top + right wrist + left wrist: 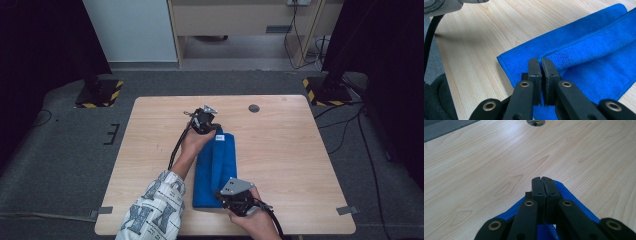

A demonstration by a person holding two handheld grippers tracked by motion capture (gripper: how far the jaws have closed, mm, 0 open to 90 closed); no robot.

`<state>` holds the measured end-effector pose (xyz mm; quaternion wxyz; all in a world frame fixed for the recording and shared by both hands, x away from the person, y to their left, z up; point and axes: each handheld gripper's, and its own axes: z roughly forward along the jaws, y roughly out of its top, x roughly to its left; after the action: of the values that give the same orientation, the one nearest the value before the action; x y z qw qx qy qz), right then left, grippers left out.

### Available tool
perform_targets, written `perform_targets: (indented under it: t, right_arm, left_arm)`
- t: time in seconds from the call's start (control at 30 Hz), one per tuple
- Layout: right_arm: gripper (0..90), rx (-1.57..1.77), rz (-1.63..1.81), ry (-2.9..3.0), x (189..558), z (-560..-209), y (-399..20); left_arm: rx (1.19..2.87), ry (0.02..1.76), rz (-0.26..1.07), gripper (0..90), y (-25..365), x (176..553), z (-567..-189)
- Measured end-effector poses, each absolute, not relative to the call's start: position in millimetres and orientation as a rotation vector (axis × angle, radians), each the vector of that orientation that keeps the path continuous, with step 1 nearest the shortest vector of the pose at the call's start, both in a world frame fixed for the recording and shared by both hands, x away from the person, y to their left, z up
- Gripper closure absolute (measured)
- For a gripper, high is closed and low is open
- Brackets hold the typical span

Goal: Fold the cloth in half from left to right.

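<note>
High view: we find the blue towel (215, 170) folded lengthwise on the table (300, 150), running between the two claws. The left gripper (206, 121) sits at its far end, the right gripper (234, 194) at its near end.

Left gripper view: the jaws are pressed together, pinching the towel's edge (571, 195), which spreads just below and behind the tips.

Right gripper view: the jaws are pressed together on a raised fold (579, 53) of the cloth, the rest lying flat beyond and to the right of the tips.

We judge the cloth light, soft and limp, with a grippy pile. It will sag between holds; corners and hemmed edges are the sound places to pinch.
</note>
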<state>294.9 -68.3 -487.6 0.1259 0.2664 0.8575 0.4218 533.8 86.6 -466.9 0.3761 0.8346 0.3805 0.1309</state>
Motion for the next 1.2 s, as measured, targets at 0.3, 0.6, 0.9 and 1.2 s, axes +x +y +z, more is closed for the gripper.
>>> perform_targets:
  t: [0.3, 0.6, 0.9, 1.2]
  right_arm:
    - [86.7, 0.797, 1.214, 2.502, 293.1, -492.0, -74.4]
    - [86.6, 0.816, 1.19, 2.513, 296.6, -500.7, -78.7]
    - [84.5, 0.839, 1.168, 2.519, 297.3, -504.9, -83.5]
    - [77.1, 0.881, 1.137, 2.531, 297.9, -508.4, -90.1]
  left_arm:
    - [2.152, 0.987, 0.333, 88.7, 81.6, 535.0, -475.0]
    - [2.164, 0.998, 0.309, 88.0, 81.1, 539.1, -483.1]
    - [2.149, 0.993, 0.259, 86.4, 71.7, 539.8, -494.1]
    - [2.135, 0.988, 0.243, 83.4, 69.2, 538.0, -492.8]
